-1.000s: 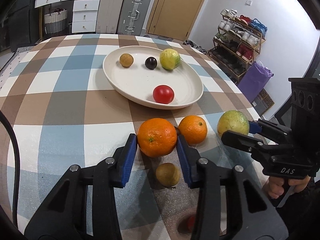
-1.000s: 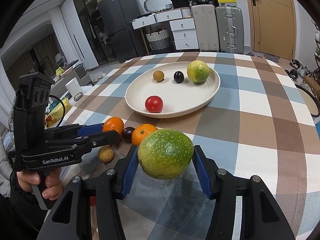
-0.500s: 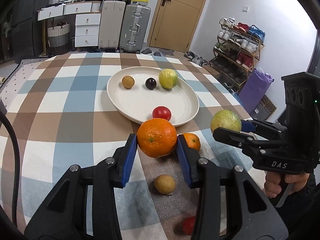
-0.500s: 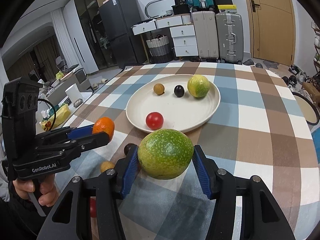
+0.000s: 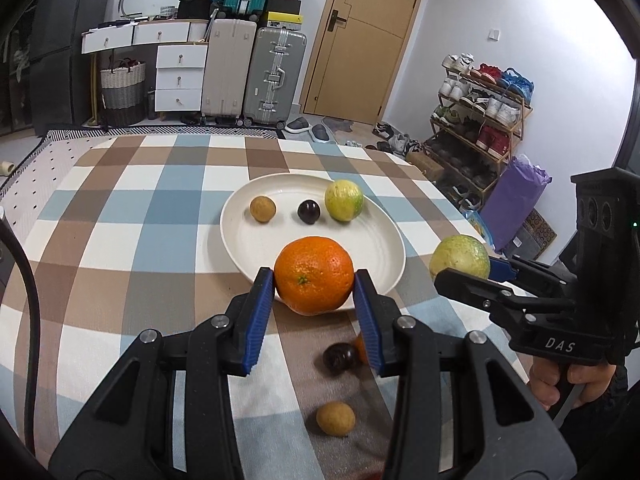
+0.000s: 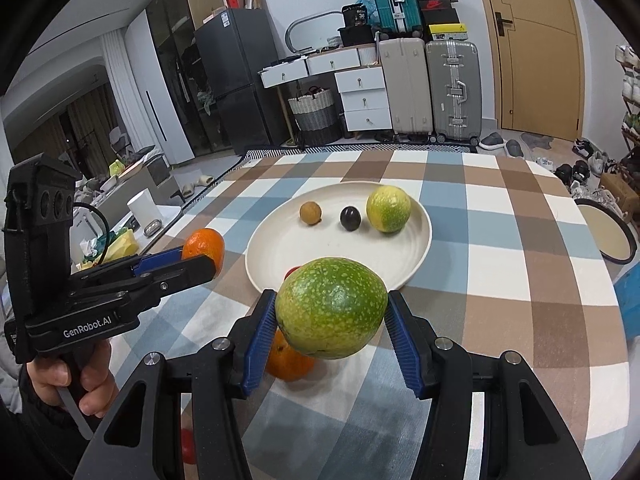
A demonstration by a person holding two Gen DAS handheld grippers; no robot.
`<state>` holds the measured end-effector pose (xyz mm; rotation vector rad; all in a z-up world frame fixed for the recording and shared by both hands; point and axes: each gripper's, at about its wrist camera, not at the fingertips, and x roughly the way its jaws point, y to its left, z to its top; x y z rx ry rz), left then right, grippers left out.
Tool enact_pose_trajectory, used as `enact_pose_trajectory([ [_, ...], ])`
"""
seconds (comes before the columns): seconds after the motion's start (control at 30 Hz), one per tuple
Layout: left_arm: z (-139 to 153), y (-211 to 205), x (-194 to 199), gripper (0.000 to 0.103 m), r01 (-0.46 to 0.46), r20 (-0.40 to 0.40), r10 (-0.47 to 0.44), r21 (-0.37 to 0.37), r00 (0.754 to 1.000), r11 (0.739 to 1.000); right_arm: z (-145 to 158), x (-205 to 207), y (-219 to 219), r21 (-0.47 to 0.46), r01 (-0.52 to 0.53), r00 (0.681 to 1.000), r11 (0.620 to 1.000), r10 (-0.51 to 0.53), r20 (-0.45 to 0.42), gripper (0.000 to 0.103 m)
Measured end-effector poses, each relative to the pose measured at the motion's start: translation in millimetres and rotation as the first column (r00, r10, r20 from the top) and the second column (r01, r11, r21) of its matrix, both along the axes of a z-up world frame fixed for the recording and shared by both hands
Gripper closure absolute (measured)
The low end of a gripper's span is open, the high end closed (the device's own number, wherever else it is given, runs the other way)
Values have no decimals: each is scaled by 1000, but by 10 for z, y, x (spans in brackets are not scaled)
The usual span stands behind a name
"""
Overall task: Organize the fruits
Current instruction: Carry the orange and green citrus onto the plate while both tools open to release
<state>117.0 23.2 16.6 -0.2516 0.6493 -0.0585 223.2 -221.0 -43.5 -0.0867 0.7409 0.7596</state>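
My left gripper (image 5: 315, 285) is shut on a large orange (image 5: 314, 275) and holds it above the near rim of the white plate (image 5: 256, 248). My right gripper (image 6: 331, 316) is shut on a green speckled fruit (image 6: 331, 314), raised above the table to the right; it also shows in the left wrist view (image 5: 459, 258). The plate (image 6: 400, 260) holds a small brown fruit (image 5: 263, 209), a dark plum (image 5: 308, 211), a yellow-green fruit (image 5: 343, 200) and a red tomato (image 6: 292, 271), mostly hidden.
On the checked tablecloth (image 5: 120, 216) near me lie a dark plum (image 5: 340, 358), a second orange (image 6: 290, 360), a small brown fruit (image 5: 335, 418) and a red fruit (image 6: 187, 446). Suitcases, drawers and a shoe rack stand beyond the table.
Both grippers have risen higher with their fruits. The orange now hides the red tomato in the left wrist view. A dark plum on the cloth has come into sight.
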Motion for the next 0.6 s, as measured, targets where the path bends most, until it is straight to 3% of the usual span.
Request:
enact_pose_trajectory([
  [0.6, -160, 42, 460, 65, -41, -16, 42, 54, 999, 998, 0, 294, 84, 83, 5, 1000, 997, -2, -26, 48],
])
